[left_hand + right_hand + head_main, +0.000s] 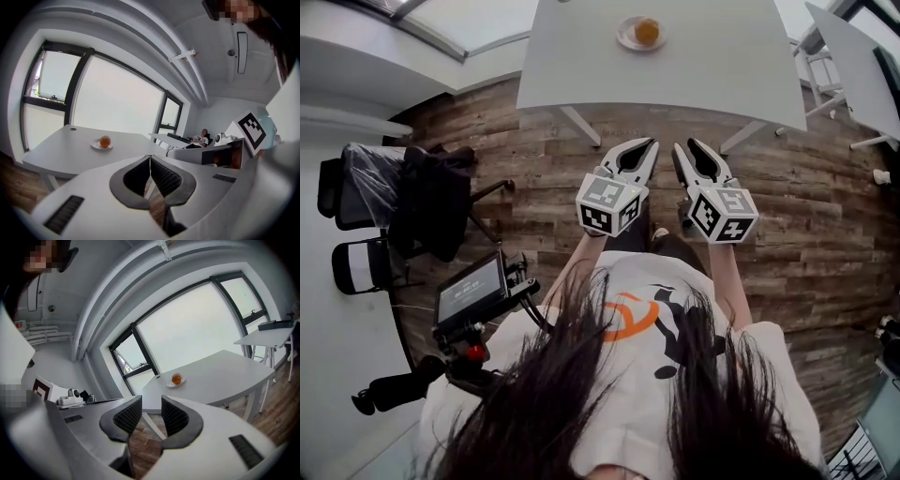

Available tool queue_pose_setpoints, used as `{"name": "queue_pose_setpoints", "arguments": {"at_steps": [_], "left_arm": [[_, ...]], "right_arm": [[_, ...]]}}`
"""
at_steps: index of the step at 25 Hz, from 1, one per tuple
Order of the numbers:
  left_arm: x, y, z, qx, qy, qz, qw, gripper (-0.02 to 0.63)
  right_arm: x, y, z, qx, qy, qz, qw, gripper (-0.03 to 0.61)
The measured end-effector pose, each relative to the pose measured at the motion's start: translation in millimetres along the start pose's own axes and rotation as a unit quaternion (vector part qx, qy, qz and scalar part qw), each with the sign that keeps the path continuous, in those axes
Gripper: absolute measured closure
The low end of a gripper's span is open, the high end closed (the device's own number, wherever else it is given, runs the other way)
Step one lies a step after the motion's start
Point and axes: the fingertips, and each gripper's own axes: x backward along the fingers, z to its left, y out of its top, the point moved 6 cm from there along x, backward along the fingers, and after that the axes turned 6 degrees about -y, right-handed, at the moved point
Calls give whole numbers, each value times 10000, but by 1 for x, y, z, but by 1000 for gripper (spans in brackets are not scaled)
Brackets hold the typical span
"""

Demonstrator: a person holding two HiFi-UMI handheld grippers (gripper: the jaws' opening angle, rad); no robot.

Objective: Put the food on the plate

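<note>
An orange round food item (647,31) sits on a small white plate (628,37) on the far side of a white table (722,66). I hold both grippers in front of my body, over the wooden floor and well short of the table. The left gripper (650,143) is shut, its jaws meeting and nothing held. The right gripper (682,146) is shut down to a narrow gap, also holding nothing. The left gripper view shows its tips (150,157) with the food (105,141) on the plate (96,146) far ahead. The right gripper (151,404) points toward the same food (176,378).
Black office chairs (366,187) draped with dark clothing stand at the left. A small monitor rig (473,291) hangs at my left side. Another white table (862,56) stands at the right. A person (202,137) sits far back in the room.
</note>
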Motion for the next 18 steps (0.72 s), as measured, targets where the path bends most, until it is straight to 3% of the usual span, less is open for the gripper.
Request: {"name": "queue_pose_setpoints", "arguments": {"at_steps": [6, 18], "left_arm": [[46, -22, -68, -175, 82, -14, 9998, 607], [54, -41, -70, -45, 145, 446, 9989, 607]], "right_arm": [[70, -25, 12, -27, 129, -134, 9998, 440], [57, -45, 13, -248, 231, 104, 9994, 442]]}}
